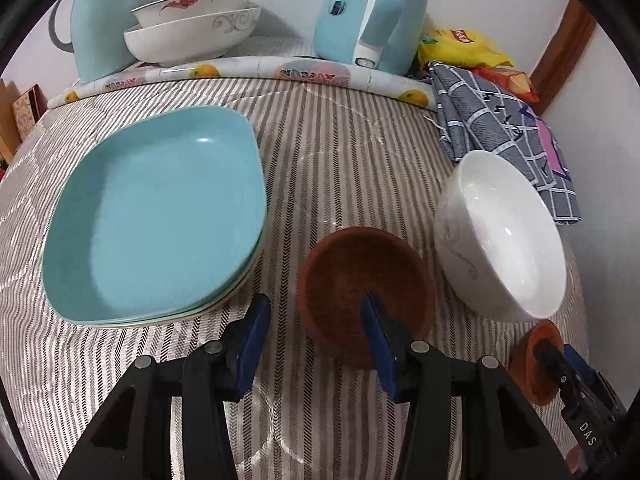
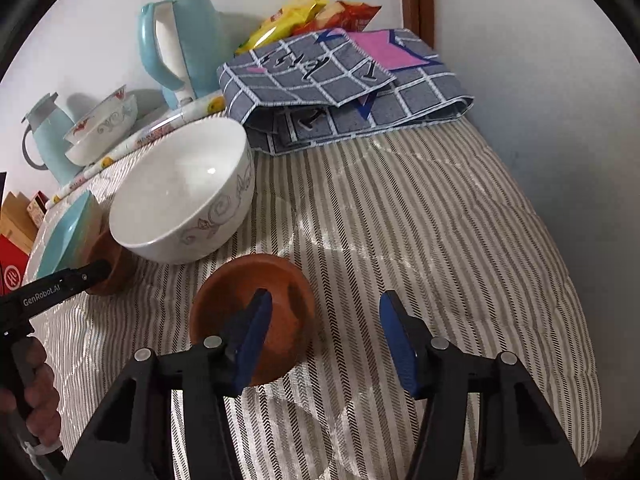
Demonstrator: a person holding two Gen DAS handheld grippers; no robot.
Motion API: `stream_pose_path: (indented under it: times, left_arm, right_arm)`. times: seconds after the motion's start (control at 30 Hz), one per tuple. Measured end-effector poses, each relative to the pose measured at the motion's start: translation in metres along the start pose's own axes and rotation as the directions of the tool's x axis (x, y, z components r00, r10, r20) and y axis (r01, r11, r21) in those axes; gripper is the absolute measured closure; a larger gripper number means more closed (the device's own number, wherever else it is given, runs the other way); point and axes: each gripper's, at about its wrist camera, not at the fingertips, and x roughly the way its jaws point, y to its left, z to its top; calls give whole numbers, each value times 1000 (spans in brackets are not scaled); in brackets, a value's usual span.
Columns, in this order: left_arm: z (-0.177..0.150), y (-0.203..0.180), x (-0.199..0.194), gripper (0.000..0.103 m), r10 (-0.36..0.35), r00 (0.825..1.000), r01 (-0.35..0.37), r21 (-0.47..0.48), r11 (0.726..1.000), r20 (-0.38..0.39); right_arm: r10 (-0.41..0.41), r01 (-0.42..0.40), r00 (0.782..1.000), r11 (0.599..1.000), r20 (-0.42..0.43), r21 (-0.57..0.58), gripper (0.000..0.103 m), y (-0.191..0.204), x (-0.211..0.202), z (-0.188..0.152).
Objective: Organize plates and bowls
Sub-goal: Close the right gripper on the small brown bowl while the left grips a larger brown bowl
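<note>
A small brown bowl (image 1: 360, 280) stands on the striped cloth between a stack of blue square plates (image 1: 160, 216) and a large white bowl (image 1: 504, 236). My left gripper (image 1: 316, 304) is open astride the brown bowl's left wall, with one finger inside and the other outside, apart from it. A second brown bowl (image 2: 256, 312) sits in front of the white bowl (image 2: 180, 208). My right gripper (image 2: 326, 298) is open over the second brown bowl's right wall, its left finger inside and its right finger (image 2: 400, 344) out over the cloth.
At the back stand two stacked patterned bowls (image 1: 192, 28), a blue jug (image 1: 100, 24) and a blue kettle (image 1: 368, 12) behind a rolled mat (image 1: 248, 72). A folded checked cloth (image 2: 344, 88) and snack bags (image 2: 304, 16) lie by the wall. A hand (image 2: 36, 396) holds the left gripper's handle.
</note>
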Motion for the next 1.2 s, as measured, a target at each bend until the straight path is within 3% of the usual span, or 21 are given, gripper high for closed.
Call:
stream_pose_path:
  times: [0.1,0.27,0.33,0.5,0.8,1.2]
  left_arm:
    - [1,3,4,58,1,1000,-1,-21,1000,-4]
    - [5,0,8,58,18,1000,-18,-9,1000,3]
    - [5,-2,9,59,27,1000,-27,-4,1000,9]
    - [6,-2,9,71,23,1000,-23,-15,1000,14]
    - [2,0,9,74,12,999,-11,-19,1000,47]
    - [3,2,9,74,-6,999,6,-3,1000,34]
  right_arm:
    - [9,-8,1000,1000,-20,12,62,-2,7,0]
    - [18,-18,1000,1000,-23,18,65,-2,12,-1]
    - [22,-22,999,1000,-24,10,71,0,12,0]
    - [29,-29,999,999,-23,-26,83,8,11,0]
    - [25,-25,1000,1000,17,8,83,7,10,-5]
    - [31,-31,1000,999,1,29,83,5,11,-3]
